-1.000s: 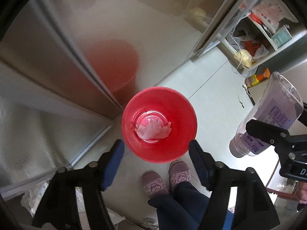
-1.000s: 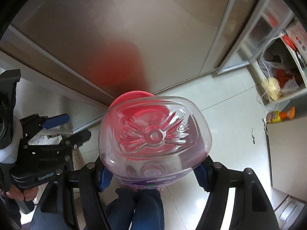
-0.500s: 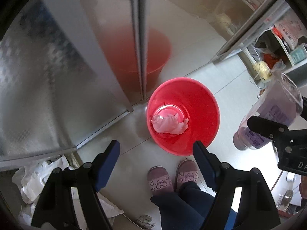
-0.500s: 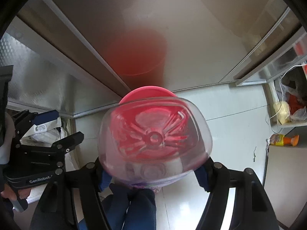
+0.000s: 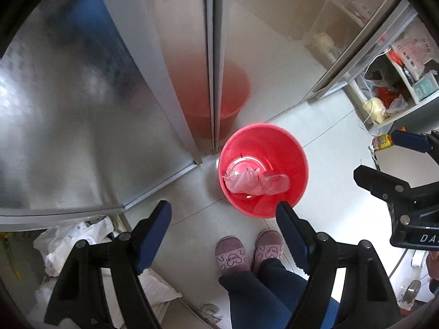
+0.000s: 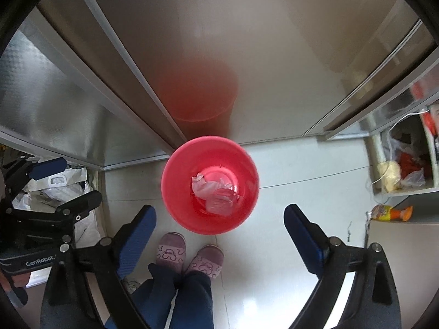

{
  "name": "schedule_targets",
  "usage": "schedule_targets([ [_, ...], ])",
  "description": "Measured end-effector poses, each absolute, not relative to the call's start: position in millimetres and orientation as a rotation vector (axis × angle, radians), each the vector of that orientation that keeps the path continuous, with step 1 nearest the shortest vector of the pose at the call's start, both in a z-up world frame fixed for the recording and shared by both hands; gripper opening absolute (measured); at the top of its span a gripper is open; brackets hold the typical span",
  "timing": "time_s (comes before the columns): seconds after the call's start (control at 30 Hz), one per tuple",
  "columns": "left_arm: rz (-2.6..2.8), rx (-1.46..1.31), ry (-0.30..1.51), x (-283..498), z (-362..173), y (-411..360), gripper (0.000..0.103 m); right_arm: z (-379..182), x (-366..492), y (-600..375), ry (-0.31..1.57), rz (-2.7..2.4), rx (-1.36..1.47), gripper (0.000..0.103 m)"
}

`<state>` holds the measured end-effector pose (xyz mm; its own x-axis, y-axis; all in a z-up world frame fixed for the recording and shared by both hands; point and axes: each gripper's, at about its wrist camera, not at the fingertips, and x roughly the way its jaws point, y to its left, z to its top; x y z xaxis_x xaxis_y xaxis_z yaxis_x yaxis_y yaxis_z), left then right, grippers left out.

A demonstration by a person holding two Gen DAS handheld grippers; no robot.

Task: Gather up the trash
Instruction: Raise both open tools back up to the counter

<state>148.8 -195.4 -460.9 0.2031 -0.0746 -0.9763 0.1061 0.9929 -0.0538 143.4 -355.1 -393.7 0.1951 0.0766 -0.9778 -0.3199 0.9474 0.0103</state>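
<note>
A red bin (image 5: 290, 148) (image 6: 175, 164) stands on the tiled floor against steel cabinet doors. In its bottom lie a crumpled whitish wrapper (image 5: 241, 179) (image 6: 203, 185) and a clear plastic bottle (image 5: 275, 182) (image 6: 221, 201). My left gripper (image 5: 223, 218) hangs high above the bin's near side, open, nothing between its blue pads. My right gripper (image 6: 219, 220) is straight over the bin; its jaws are opening wide and hold nothing. From the left wrist view it appears at the right edge (image 5: 384, 161).
The person's purple slippers (image 5: 247, 252) (image 6: 189, 255) stand just in front of the bin. White bags (image 5: 76, 235) (image 6: 60, 189) lie at the left. An open shelf (image 5: 395, 93) with packets and an orange bottle (image 6: 389, 212) sit at the right.
The clear bottle left my right gripper and dropped into the red bin; the right jaws spread wide. My left gripper drifted and rose, so the bin looks smaller and farther right.
</note>
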Motion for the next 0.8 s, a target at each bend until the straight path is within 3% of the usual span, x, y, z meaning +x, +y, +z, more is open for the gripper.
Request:
schedule_targets([
  [0.07,-0.129,0.035,1.340,145,-436,-198,0.084,-372,140,-357,1.325,0.271,-0.218,0.094],
  [0.53,-0.147,0.047,1.162,135,-217,-210,0.087,-159,126,-377,1.085,0.177,-0.213,0.103],
  [0.8,-0.089,0.059,1.060,124,-125,-205,0.091,-74,127,-375,0.954,0.163,-0.174,0.103],
])
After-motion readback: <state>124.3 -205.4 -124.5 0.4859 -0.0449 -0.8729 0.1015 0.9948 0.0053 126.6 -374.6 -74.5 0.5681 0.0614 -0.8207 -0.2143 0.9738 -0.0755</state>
